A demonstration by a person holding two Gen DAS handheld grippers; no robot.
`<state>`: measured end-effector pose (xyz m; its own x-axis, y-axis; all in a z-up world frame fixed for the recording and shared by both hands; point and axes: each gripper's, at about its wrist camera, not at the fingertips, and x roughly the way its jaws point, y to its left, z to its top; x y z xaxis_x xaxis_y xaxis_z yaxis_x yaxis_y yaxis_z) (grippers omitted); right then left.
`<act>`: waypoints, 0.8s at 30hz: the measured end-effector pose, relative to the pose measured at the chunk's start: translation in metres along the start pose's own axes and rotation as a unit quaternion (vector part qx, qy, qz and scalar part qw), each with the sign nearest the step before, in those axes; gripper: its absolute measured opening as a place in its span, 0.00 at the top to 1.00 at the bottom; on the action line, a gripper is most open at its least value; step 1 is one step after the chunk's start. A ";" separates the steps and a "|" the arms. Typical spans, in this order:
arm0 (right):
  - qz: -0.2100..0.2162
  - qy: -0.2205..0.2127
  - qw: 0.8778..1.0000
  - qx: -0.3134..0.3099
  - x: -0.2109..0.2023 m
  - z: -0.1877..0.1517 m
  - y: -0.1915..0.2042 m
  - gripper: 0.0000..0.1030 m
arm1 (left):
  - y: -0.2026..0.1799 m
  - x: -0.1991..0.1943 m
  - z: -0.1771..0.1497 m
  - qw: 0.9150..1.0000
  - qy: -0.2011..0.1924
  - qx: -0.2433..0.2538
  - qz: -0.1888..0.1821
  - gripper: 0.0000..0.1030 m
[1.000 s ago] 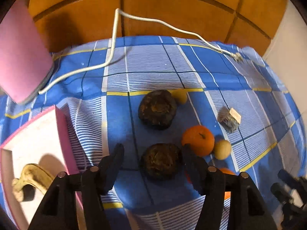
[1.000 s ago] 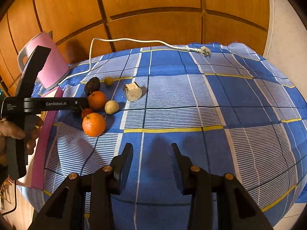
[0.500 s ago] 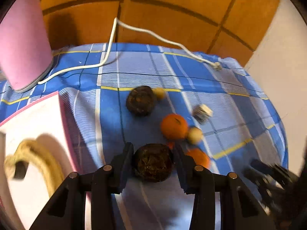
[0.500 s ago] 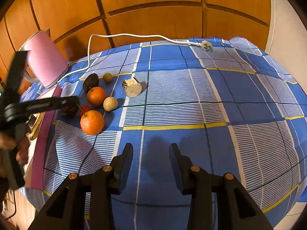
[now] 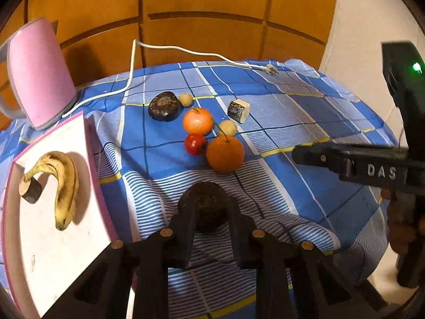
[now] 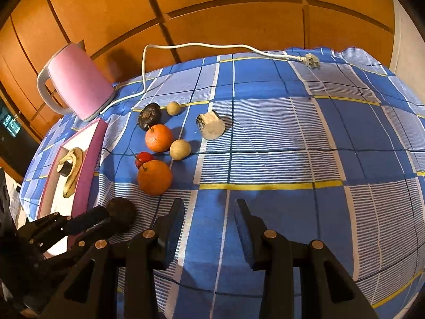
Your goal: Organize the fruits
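Observation:
My left gripper [image 5: 209, 212] is shut on a dark brown round fruit [image 5: 205, 202], held over the striped cloth just right of the pink-rimmed white tray [image 5: 89, 138]. The right wrist view shows the same fruit [image 6: 122, 211] in the left gripper's black fingers. A spotted banana [image 5: 65, 183] lies in the tray. Farther back on the cloth sit two oranges [image 5: 225, 153] [image 5: 198, 121], a small red fruit [image 5: 195, 144], two pale round fruits [image 5: 227, 128] [image 5: 186, 99] and a second dark fruit [image 5: 164, 105]. My right gripper [image 6: 209, 207] is open over bare cloth with nothing between its fingers.
A pink kettle [image 5: 39, 71] stands at the back left, and its white cord [image 5: 186, 50] runs across the far cloth to a plug [image 6: 312, 60]. A white and dark chunk [image 5: 239, 111] lies right of the fruits. Wooden panels close off the back.
The left gripper closed on the nearer dark fruit and carried it away from the group, toward the near edge beside the tray. The right gripper stayed where it was.

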<state>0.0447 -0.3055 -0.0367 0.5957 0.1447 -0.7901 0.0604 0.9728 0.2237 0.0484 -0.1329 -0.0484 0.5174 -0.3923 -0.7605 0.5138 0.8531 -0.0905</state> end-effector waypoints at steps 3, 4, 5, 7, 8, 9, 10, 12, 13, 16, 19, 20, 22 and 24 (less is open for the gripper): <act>0.002 0.003 1.000 0.000 0.000 -0.002 0.002 0.62 | 0.011 0.002 0.007 0.999 0.005 -0.022 -0.023 0.58; 0.000 0.004 1.000 -0.001 0.000 -0.003 0.003 0.62 | 0.013 0.003 0.010 0.999 0.006 -0.028 -0.024 0.54; -0.001 0.004 1.000 -0.001 0.000 -0.004 0.004 0.62 | 0.017 0.003 0.013 0.999 0.005 -0.035 -0.028 0.50; 0.000 0.005 1.000 0.002 0.001 -0.006 0.003 0.62 | 0.019 0.003 0.017 0.999 0.005 -0.031 -0.030 0.47; 0.001 0.005 1.000 0.003 0.000 -0.007 0.003 0.62 | 0.021 0.005 0.020 0.999 0.013 -0.025 -0.030 0.43; 0.001 0.005 1.000 0.004 0.001 -0.008 0.002 0.62 | 0.021 0.006 0.021 0.999 0.017 -0.022 -0.032 0.40; 0.001 0.006 1.000 0.006 0.001 -0.008 0.001 0.62 | 0.021 0.009 0.023 0.999 0.028 -0.014 -0.037 0.39; 0.003 0.006 1.000 0.012 0.001 -0.009 -0.002 0.62 | 0.018 0.013 0.025 0.998 0.042 0.005 -0.039 0.36; 0.004 0.005 1.000 0.016 0.001 -0.010 -0.004 0.62 | 0.014 0.018 0.026 0.998 0.053 0.024 -0.035 0.35; 0.010 0.004 1.000 0.022 0.002 -0.009 -0.008 0.62 | 0.011 0.031 0.023 0.996 0.079 0.045 -0.013 0.42; 0.017 0.003 1.000 0.022 0.003 -0.008 -0.009 0.62 | 0.009 0.034 0.019 0.996 0.083 0.039 -0.016 0.54; 0.022 0.003 0.999 0.024 0.003 -0.007 -0.009 0.62 | 0.007 0.033 0.017 0.996 0.078 0.042 -0.013 0.54; 0.031 0.004 0.999 0.021 0.004 -0.006 -0.008 0.62 | 0.008 0.029 0.013 0.997 0.069 0.028 -0.012 0.54; 0.047 0.010 0.999 0.018 0.008 -0.004 -0.005 0.62 | 0.012 0.018 0.012 0.999 0.049 0.009 -0.019 0.54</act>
<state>0.0461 -0.3087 -0.0460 0.5845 0.2394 -0.7753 0.0339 0.9474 0.3182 0.0720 -0.1338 -0.0552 0.4280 -0.3880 -0.8163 0.5450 0.8313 -0.1093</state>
